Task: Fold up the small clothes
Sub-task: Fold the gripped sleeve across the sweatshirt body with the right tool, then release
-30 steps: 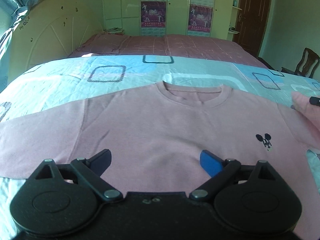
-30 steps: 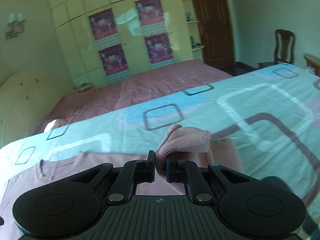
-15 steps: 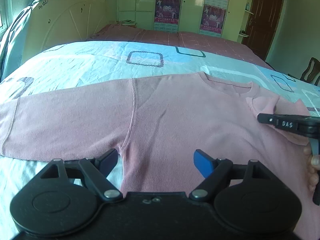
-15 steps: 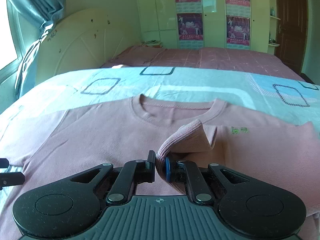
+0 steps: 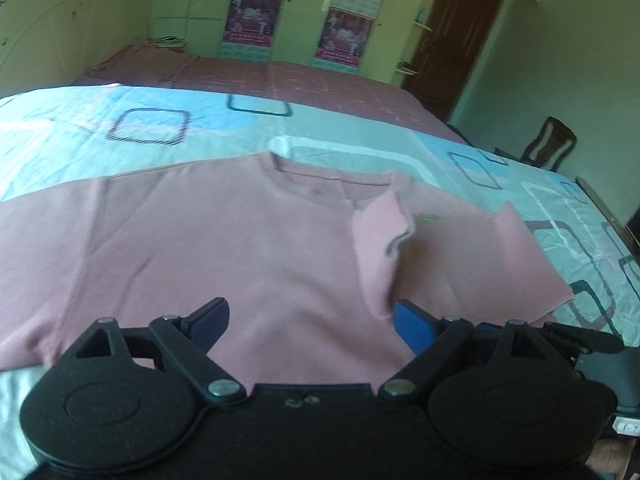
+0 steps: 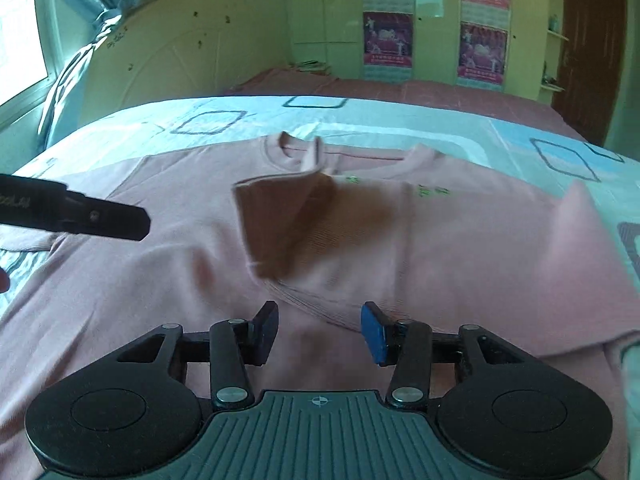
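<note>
Right gripper (image 6: 318, 330) nearest the camera in its own view: jaws spread wide, nothing between them, hanging just over the lower body of the pink sweater (image 6: 168, 264). Left gripper (image 5: 308, 320) likewise, jaws spread and empty, low over the sweater's lower front; the cuff of the folded sleeve (image 5: 380, 248) lies just beside its blue finger pad (image 5: 410, 326), contact unclear.

Sweater lies flat, front down judging by the green stitching showing through, spread across the near part of the bed (image 6: 400, 124), neck hole toward the far headboard side. One sleeve is folded in over the body, cuff lying crumpled and slightly raised near the middle, below the collar (image 6: 296, 148). Folded edge on that side runs toward the bed's right edge. The other sleeve (image 5: 36, 240) lies stretched out flat toward the bed's left edge, unfolded.

Step, as I judge it: first sleeve fold done and let go, second not yet begun. Next move calls for the left gripper to go out to the stretched sleeve's cuff, pinch it, carry it across the body to match. The raised cuff may want flattening first, or the later fold will bulk.

Farther back: pink quilt (image 5: 256, 80), wardrobe with posters (image 6: 482, 48), door (image 5: 456, 36), chair (image 5: 550, 144).
</note>
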